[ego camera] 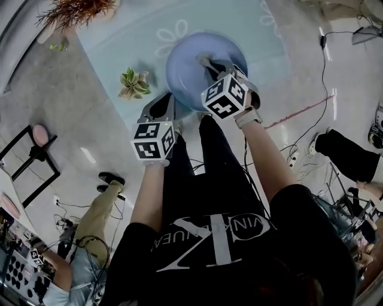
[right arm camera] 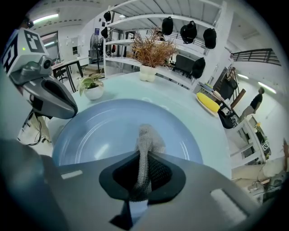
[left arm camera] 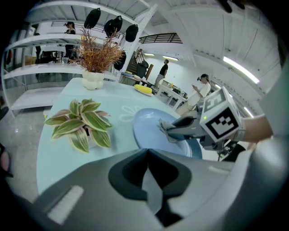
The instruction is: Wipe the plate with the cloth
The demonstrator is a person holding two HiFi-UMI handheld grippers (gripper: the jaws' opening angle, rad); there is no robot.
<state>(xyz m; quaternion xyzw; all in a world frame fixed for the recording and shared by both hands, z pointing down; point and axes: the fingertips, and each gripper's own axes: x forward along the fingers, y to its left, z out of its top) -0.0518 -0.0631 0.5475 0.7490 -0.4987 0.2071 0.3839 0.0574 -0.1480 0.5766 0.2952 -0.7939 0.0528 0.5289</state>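
A pale blue table with white flower outlines stands on a grey floor, in a bright hall with white shelves and dark caps hung along them.

My right tongs reach over the plate. Their jaws are closed on the cloth, a grey knitted strip that runs up between them and sticks out past the tips. Its free end meets the plate's inner face near the middle.

My left tongs are pressed together with nothing in them; the seam between the jaws shows plainly in their own view. They hang just beside the plate's near left rim, and I cannot tell whether they touch it.

The plate is round, blue and shallow, and lies flat on the table. Left of it, clear of the rim, sits a small plant with green and cream striped leaves in a white pot. Further off, toward the table's far left, another white pot holds a dry reddish bush. Across the table to the right lies a yellow thing that I cannot make out.

Cables trail over the floor on my right. A person in tan trousers is down at my left.
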